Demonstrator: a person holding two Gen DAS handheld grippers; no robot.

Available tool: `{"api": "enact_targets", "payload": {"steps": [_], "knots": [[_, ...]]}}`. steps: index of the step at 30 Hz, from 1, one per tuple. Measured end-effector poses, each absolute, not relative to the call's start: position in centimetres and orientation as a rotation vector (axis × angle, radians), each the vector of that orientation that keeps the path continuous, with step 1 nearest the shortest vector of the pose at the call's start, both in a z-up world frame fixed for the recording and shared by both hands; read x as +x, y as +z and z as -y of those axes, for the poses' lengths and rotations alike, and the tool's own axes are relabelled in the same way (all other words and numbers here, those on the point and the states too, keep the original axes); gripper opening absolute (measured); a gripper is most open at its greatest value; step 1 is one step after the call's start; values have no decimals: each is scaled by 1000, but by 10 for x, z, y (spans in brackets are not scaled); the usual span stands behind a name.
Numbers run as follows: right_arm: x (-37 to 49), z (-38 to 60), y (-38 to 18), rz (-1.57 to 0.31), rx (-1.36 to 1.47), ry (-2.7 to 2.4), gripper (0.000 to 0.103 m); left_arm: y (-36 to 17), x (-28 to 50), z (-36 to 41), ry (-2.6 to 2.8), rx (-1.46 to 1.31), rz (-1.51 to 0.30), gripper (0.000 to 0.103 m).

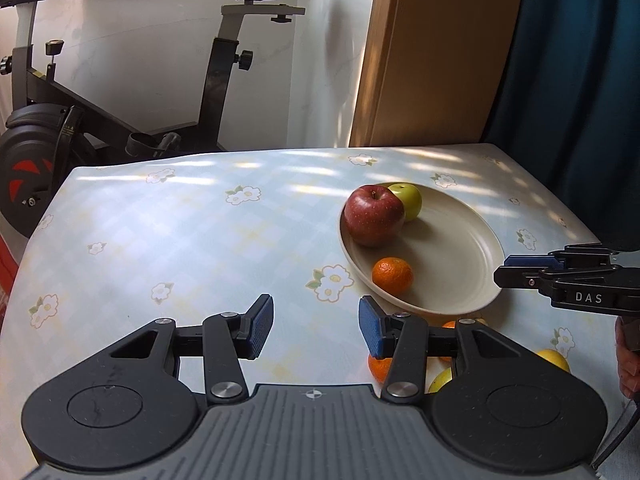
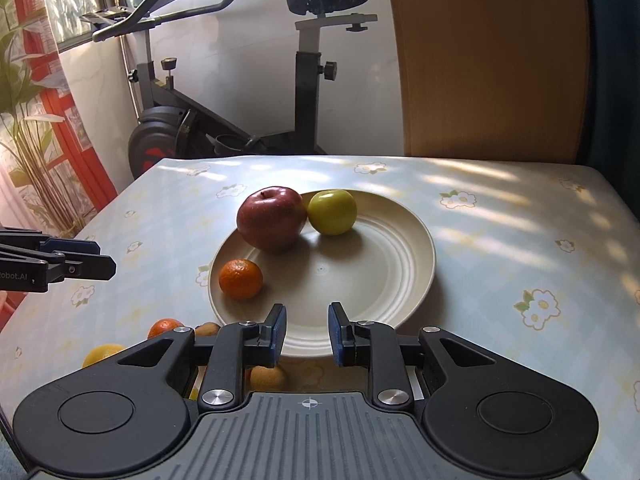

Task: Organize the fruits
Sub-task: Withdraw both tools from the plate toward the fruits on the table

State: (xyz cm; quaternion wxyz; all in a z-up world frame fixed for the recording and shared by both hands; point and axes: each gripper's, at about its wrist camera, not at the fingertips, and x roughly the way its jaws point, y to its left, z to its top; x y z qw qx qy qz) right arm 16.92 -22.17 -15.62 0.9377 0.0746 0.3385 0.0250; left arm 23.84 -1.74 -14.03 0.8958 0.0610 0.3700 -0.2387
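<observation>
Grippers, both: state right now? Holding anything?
Left gripper: open, nothing between the pads.
Right gripper: a narrow gap between the pads, nothing held, over the near rim of the plate.

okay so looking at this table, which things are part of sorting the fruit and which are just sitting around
Part of the job:
plate
red apple
green apple
mandarin on the plate
loose fruit beside the plate
left tool, nothing in it
right tool, nothing in it

Just there:
exercise bike
wooden panel
curtain
</observation>
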Motion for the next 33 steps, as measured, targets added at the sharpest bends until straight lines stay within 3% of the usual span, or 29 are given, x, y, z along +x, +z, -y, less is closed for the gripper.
{"api": "enact_targets", "payload": {"steps": [24, 33], "knots": [[158, 207, -183, -758, 174, 86, 22, -155, 224, 21, -531, 120, -817, 50], [167, 203, -189, -778, 156, 106, 27, -157, 224, 20, -544, 110, -832, 50]]}}
